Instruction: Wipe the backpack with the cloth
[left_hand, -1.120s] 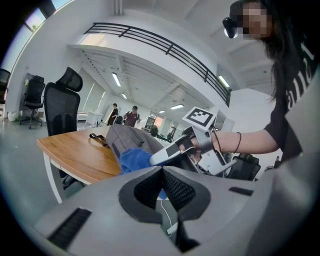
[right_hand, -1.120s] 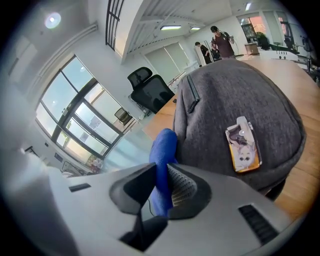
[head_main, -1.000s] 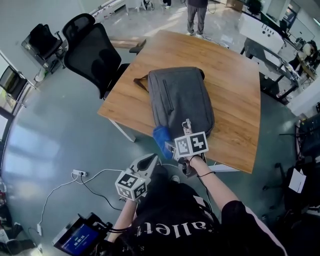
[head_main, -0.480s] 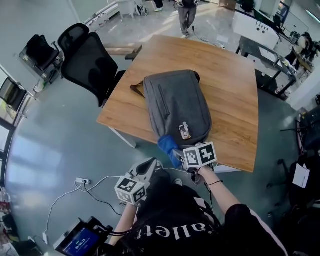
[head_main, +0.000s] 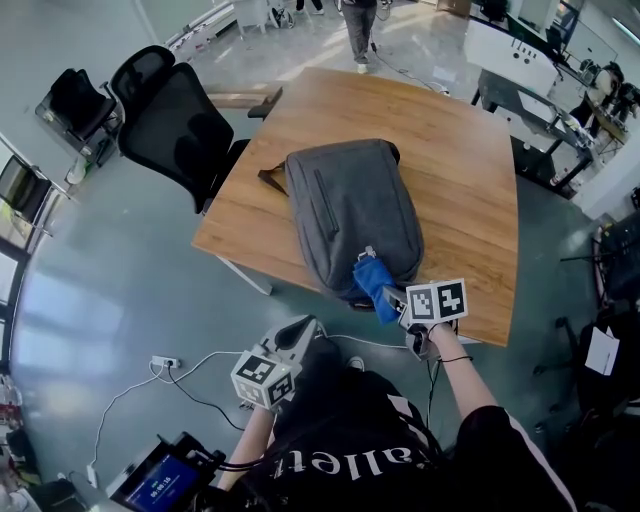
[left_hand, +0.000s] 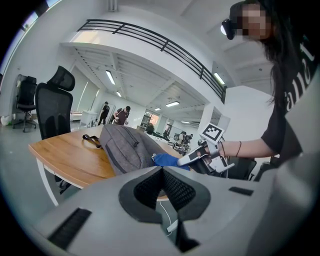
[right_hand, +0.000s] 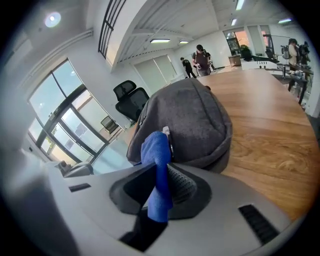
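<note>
The grey backpack lies flat on the wooden table, one end at the near edge. The blue cloth, clamped in the right hand-held gripper, touches that end beside a zip pull, which could snag it and drag it free. The left hand-held gripper, jaws together and empty, hangs off the table, so nothing steadies the bag, and a firm stroke may slide it.

In the head view the cloth covers the near end of the backpack, and a person beyond the desk is cut off above the legs by the top edge. In the right gripper view the cloth's lower end is lost from sight between the jaws of the right hand-held gripper
</note>
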